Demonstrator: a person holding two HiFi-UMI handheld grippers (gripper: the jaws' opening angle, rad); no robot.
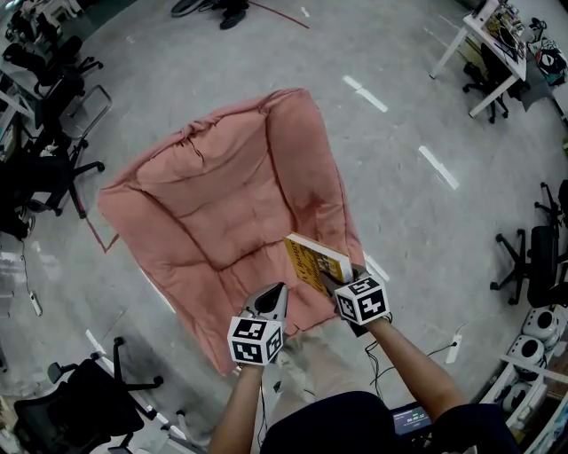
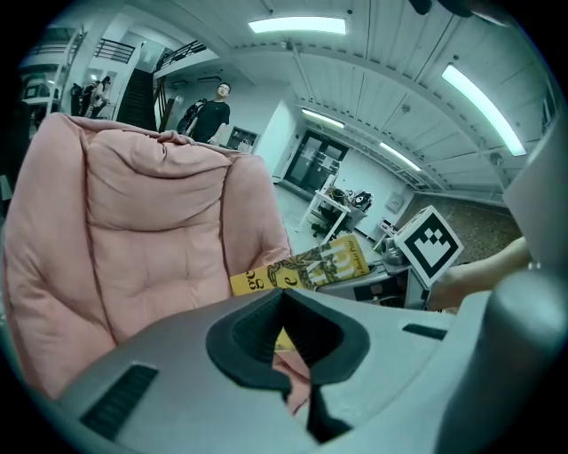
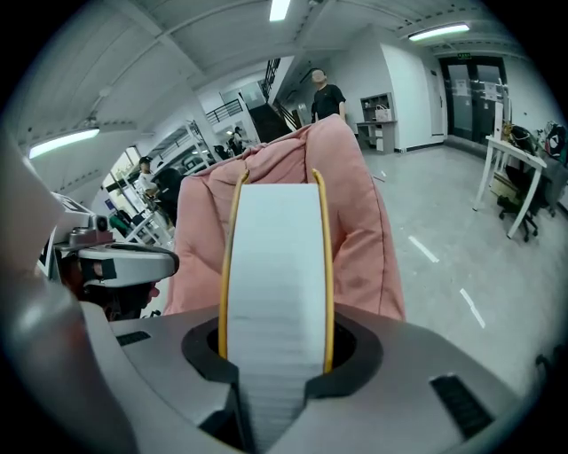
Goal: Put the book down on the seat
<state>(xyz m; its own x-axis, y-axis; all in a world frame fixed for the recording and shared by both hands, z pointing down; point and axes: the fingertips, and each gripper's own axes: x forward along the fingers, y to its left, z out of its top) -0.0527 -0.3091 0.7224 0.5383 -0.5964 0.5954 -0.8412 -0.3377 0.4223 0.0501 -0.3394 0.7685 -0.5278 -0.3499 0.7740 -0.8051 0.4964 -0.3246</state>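
Note:
A pink padded chair (image 1: pixel 222 213) stands on the grey floor, its seat cushion (image 2: pixel 133 230) bare. My right gripper (image 1: pixel 330 282) is shut on a yellow-covered book (image 1: pixel 315 259) and holds it over the seat's near right edge. In the right gripper view the book's white page edge (image 3: pixel 275 257) runs upright between the jaws of that gripper (image 3: pixel 275 355), with the chair (image 3: pixel 355 213) behind it. My left gripper (image 1: pixel 271 297) hovers over the seat's front edge, left of the book, shut and empty. The left gripper view shows its jaws (image 2: pixel 288 355) closed and the book (image 2: pixel 306 266) beyond them.
Black office chairs (image 1: pixel 53 168) crowd the left side, and another (image 1: pixel 532 266) stands at the right. A white desk (image 1: pixel 488 53) is at the back right. A person's feet (image 1: pixel 232 11) show at the top. White tape marks (image 1: pixel 439 167) lie on the floor.

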